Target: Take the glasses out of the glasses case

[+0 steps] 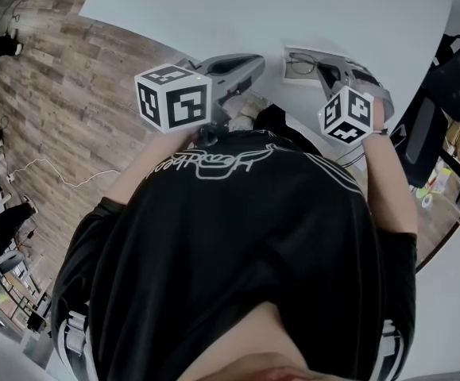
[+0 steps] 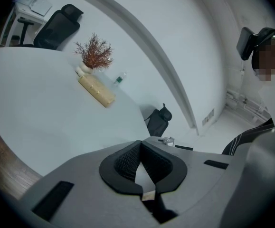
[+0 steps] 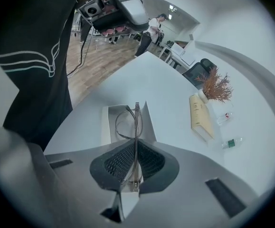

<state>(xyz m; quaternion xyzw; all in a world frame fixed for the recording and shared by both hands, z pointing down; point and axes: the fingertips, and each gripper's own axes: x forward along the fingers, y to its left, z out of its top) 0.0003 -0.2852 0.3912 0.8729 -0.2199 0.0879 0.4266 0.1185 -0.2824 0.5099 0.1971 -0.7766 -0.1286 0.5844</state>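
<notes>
In the right gripper view, thin metal-framed glasses (image 3: 129, 120) stand on edge between my right gripper's (image 3: 136, 141) pads, which are shut on the frame. The lenses reach out over the open grey glasses case (image 3: 109, 127) on the white table (image 3: 165, 89); I cannot tell whether they touch it. The head view shows the case (image 1: 299, 66) just ahead of the right gripper (image 1: 322, 66). To its left, my left gripper (image 1: 255, 62) is held above the table edge. The left gripper (image 2: 140, 141) is shut with nothing between its pads.
A vase of red dried twigs (image 3: 215, 87), a long tan box (image 3: 200, 118) and small bottles (image 3: 233, 141) sit farther along the table. Black office chairs (image 2: 56, 27) stand beyond it. Wooden floor (image 1: 47, 109) lies left of the table, and a person (image 3: 149, 30) stands far off.
</notes>
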